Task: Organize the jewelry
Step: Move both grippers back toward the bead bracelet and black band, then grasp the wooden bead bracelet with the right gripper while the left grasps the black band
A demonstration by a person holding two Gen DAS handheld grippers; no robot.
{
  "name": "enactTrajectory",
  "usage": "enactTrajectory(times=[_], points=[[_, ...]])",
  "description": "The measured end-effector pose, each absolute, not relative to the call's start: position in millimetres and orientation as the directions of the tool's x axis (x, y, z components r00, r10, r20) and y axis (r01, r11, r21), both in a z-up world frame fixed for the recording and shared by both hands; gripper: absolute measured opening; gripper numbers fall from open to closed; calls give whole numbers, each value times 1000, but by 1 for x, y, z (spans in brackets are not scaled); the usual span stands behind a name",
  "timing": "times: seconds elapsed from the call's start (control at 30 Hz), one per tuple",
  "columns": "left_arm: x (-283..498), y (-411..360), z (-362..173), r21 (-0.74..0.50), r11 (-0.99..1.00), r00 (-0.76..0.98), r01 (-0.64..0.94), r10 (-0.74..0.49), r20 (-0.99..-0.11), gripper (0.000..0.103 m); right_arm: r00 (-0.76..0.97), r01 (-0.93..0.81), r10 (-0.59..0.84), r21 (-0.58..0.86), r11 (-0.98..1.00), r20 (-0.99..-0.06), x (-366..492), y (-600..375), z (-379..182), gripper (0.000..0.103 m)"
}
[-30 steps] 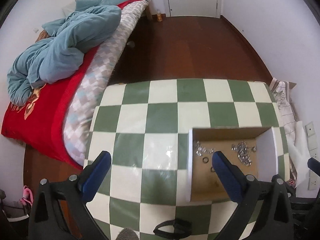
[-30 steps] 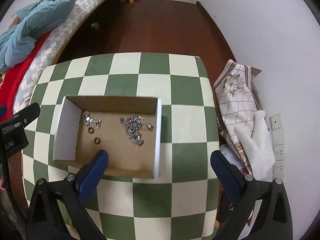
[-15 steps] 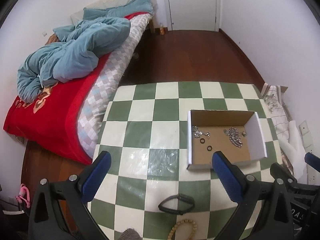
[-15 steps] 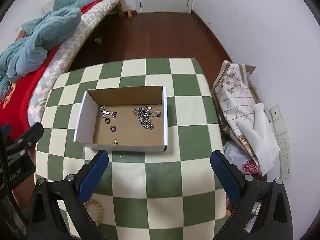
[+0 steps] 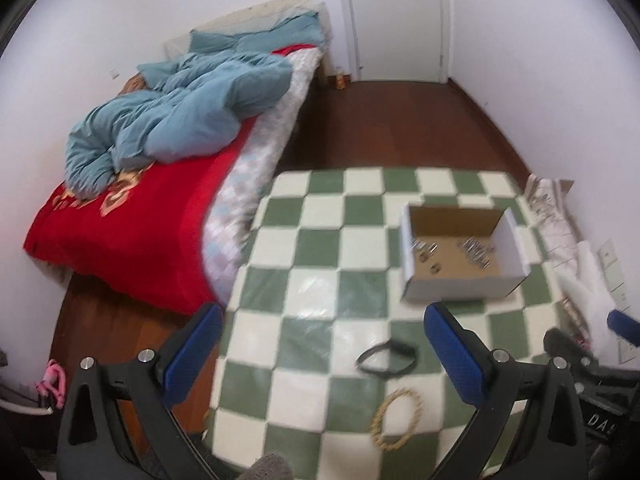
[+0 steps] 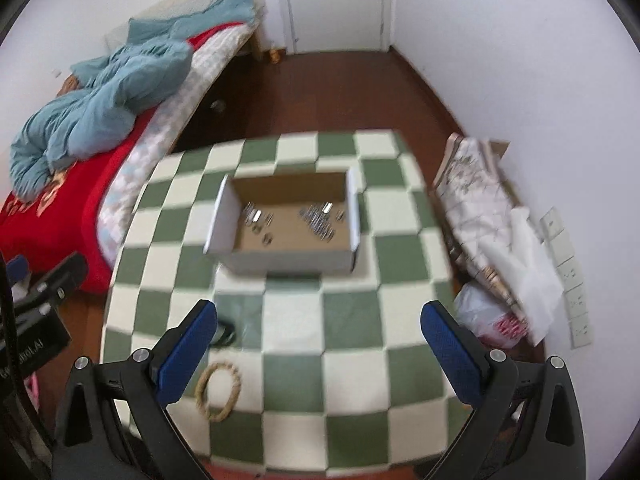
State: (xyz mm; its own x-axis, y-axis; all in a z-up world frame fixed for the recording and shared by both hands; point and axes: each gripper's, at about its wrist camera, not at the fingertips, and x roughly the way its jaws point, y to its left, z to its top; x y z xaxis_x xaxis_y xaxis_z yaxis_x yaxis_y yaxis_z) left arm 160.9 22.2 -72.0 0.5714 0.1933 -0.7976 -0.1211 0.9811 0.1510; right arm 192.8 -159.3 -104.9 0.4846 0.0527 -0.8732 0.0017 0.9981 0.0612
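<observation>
beaded bracelet (image 6: 219,393) beside left finger, right gripper (image 6: 320,356)

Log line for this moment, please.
left gripper: open, empty | right gripper: open, empty | box: small jewelry inside | beaded bracelet, black band: on table

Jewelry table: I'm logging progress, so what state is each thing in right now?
Cardboard box: open-topped, upright, small silver pieces inside.
Beaded bracelet: loose on the checkered table, outside the box.
Black band: flat on the table, outside the box.
Left gripper: open, holding nothing.
Right gripper: open, holding nothing.
Door: closed.
</observation>
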Motion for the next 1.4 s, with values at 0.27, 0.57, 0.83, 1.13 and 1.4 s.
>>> enactTrajectory(times=[0.27, 0.57, 0.83, 1.13, 1.4], points=[[138, 53, -169, 299, 942, 397, -151, 334, -855, 103, 274, -37, 120, 114, 993, -954, 164, -110, -216, 78], [131, 79, -212, 301, 939, 336, -164, 340, -878, 103, 199, -123, 109, 85, 989, -974, 163, -61, -275, 42], [135, 82, -223, 264, 952, 325, -157, 302, -896, 103, 224, -153, 43, 9, 988, -974, 156, -72, -282, 10], [175, 59, -231, 121, 986, 287, -118, 150, -946, 103, 219, -89, -26, -47, 995, -975, 173, -138, -282, 10], [221, 37, -246, 26, 999, 239, -45, 36, -970, 102, 211, -41, -30, -39, 998, -977, 193, -177, -281, 10]])
